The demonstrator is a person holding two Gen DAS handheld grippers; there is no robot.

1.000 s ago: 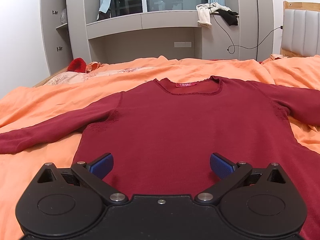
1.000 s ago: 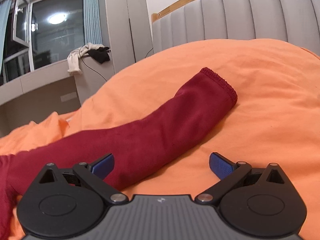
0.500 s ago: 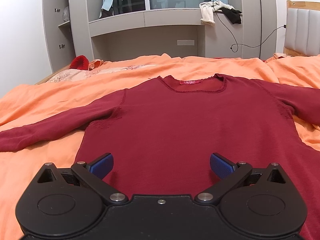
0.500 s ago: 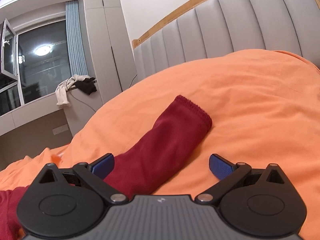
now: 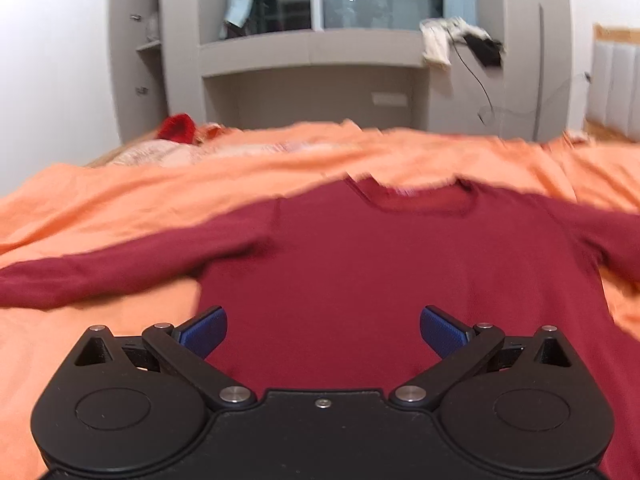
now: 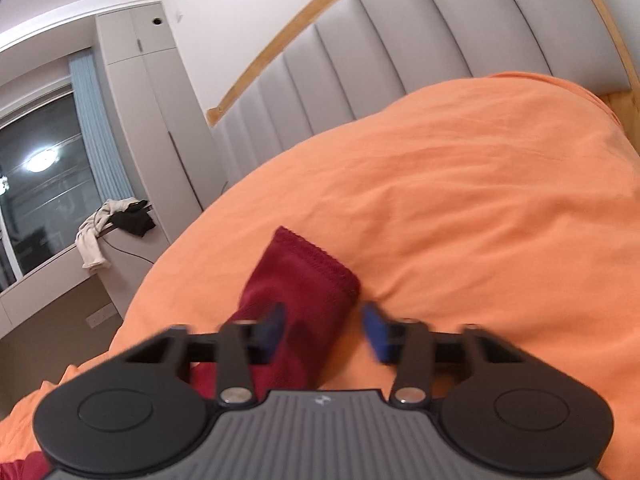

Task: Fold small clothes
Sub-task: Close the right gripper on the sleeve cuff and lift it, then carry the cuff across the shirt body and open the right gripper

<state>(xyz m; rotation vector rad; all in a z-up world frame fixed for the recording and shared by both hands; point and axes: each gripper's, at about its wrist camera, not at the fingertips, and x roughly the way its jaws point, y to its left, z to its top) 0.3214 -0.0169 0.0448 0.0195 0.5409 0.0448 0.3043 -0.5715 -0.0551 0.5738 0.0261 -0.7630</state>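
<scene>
Even indoor light, motion blur both views, fisheye warp w/ dark corners

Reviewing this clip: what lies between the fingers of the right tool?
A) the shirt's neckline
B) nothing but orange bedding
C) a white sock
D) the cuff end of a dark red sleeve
D: the right tool is closing around the sleeve cuff, which lies on the orange bedding.

left wrist view low over the shirt (image 5: 380, 272) facing the window, right wrist view close on its sleeve (image 6: 304, 300)
</scene>
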